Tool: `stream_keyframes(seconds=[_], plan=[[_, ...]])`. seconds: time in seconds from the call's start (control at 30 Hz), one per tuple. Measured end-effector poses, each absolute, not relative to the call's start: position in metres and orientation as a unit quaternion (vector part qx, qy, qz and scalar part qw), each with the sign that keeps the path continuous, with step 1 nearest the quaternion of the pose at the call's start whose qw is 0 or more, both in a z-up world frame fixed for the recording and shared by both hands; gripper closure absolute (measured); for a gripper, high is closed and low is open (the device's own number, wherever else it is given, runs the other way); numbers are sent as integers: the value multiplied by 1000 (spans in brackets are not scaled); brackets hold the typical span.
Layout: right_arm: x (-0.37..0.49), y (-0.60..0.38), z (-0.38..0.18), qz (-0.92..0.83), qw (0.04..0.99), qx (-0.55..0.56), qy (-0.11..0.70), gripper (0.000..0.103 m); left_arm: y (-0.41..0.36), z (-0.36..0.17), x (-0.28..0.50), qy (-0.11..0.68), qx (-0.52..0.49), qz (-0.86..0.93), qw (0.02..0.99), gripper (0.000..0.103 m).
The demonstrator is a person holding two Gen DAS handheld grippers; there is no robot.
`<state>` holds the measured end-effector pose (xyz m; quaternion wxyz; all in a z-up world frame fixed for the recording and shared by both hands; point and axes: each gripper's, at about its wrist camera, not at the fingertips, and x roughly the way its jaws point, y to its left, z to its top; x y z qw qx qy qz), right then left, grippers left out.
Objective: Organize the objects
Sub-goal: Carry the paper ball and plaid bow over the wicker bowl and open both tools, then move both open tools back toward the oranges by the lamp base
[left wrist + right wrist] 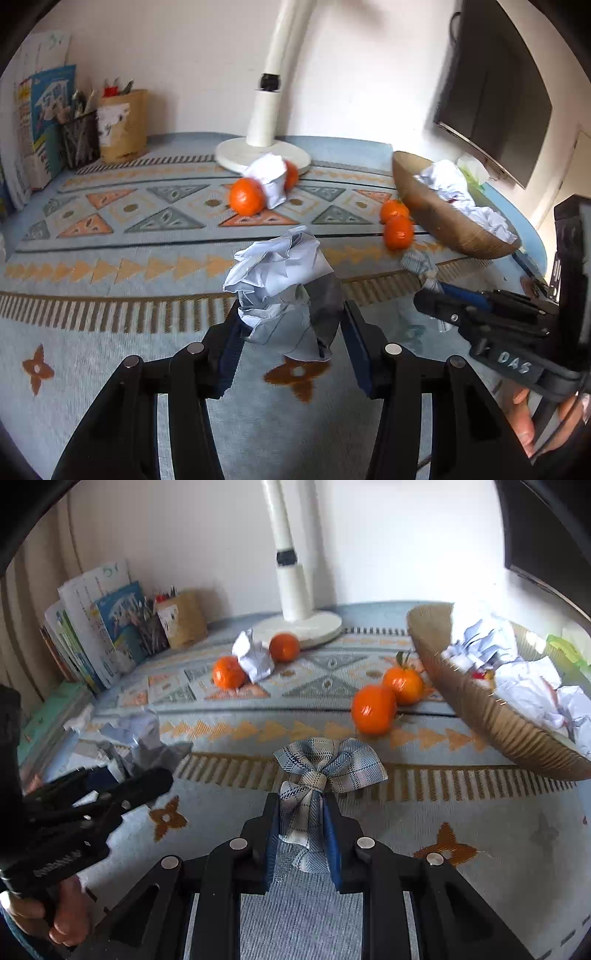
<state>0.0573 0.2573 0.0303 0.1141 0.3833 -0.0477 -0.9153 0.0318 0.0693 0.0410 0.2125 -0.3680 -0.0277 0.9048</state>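
Observation:
My left gripper (291,321) is shut on a crumpled white paper ball (280,280) and holds it above the patterned cloth. My right gripper (301,812) is shut on a plaid fabric bow (328,764), also seen in the left wrist view (419,264). Two oranges (373,709) lie left of a brown woven basket (491,723) that holds crumpled papers (524,683). Two more oranges (229,672) flank another paper ball (253,657) near the lamp base. The basket also shows in the left wrist view (428,206).
A white lamp (295,590) stands at the back on a round base. Books (92,627), a pen holder and a brown pot (184,616) line the back left. A dark monitor (491,85) hangs over the right. The table edge runs behind the basket.

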Motion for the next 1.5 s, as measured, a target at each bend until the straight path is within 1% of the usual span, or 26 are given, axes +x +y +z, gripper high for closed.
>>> stream_keyframes(seconds=[0.07,0.13,0.23,0.27,0.33,0.4,0.5,0.53,0.57,0.6,0.63,0.67,0.7,0.83,0.93,1.07,1.17,1.2,1.3,1.33,1.4,1.5], plan=[[63,267,42,-917,126,373,-66,81,83,61,34,-24,-353,904,240,55],[71,285,68,-929,115,345,-67,81,101,87,32,-21,-328,904,272,55],[79,324,116,-951,72,290,-77,81,141,132,13,-26,-294,895,335,55],[81,346,138,-959,51,263,-89,81,154,141,7,-24,-287,893,347,55],[80,373,161,-967,14,236,-100,80,191,157,-12,-14,-275,885,375,54],[71,406,176,-967,-33,223,-115,80,219,159,-31,-15,-283,875,392,54],[52,435,174,-961,-57,232,-138,80,260,149,-56,-12,-295,865,406,53],[44,442,170,-958,-60,240,-144,80,271,144,-61,-7,-301,862,408,52],[35,448,165,-955,-63,249,-149,80,281,137,-66,-6,-303,859,412,48],[27,452,159,-951,-61,260,-153,77,287,132,-69,-3,-306,858,413,45],[20,457,153,-947,-59,273,-161,66,292,126,-73,-1,-312,858,408,28],[12,463,145,-941,-57,287,-171,52,294,118,-78,-6,-319,859,401,15],[9,468,138,-937,-59,293,-180,49,293,115,-78,-13,-321,857,402,13],[15,477,129,-933,-64,295,-197,49,276,111,-78,-27,-333,853,401,13],[24,474,134,-935,-53,285,-203,48,247,126,-69,-38,-318,862,394,13],[36,437,160,-946,-15,267,-185,48,186,156,-39,-52,-285,889,355,12],[50,391,180,-955,32,248,-157,48,131,168,-10,-68,-265,913,302,3],[53,378,181,-956,42,247,-150,48,118,168,-3,-70,-262,919,286,3],[55,331,165,-953,86,263,-126,48,76,151,20,-55,-258,933,245,3],[54,317,155,-950,95,272,-118,48,65,136,25,-41,-265,940,212,3],[46,285,125,-943,102,301,-94,48,51,105,22,-32,-289,938,189,3],[33,255,82,-934,112,330,-76,48,35,64,11,-49,-313,933,173,4]])
